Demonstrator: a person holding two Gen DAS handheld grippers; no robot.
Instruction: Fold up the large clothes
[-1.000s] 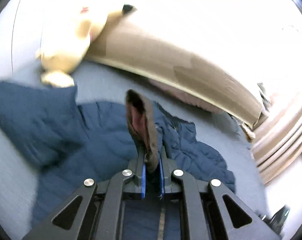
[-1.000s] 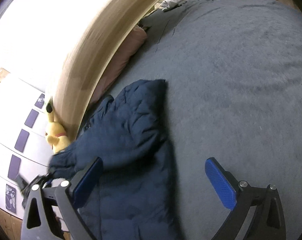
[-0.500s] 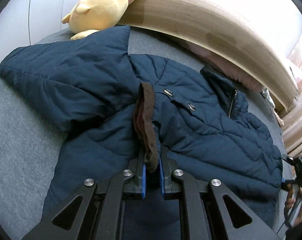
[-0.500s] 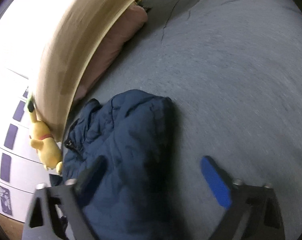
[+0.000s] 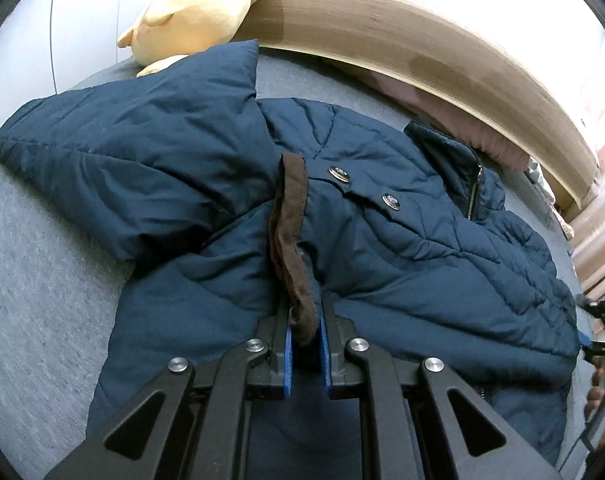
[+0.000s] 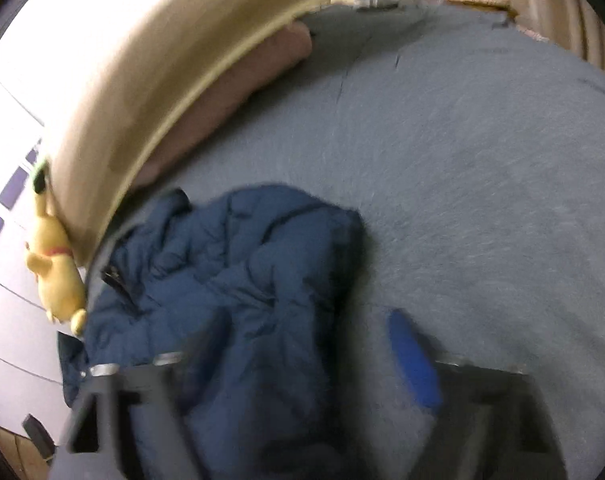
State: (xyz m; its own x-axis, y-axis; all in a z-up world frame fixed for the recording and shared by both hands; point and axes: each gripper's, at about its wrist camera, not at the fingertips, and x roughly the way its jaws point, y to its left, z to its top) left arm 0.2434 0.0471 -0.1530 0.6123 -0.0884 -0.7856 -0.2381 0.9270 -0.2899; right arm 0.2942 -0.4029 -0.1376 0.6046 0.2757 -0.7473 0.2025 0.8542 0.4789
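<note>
Quilted matt cloth jacket (image 5: 402, 248), brown suede-like trim (image 5: 288, 220), plush toy (image 5: 198, 4), wood-look headboard (image 5: 422, 40)

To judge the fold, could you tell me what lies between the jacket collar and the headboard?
A pink pillow lies between the collar and headboard, in the left wrist view.

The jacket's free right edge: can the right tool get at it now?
Probably yes. The right tool has just been opening, with nothing pressed between its pads, and the jacket lies flat just ahead on the bed, nothing over it. The view is blurred.
</note>
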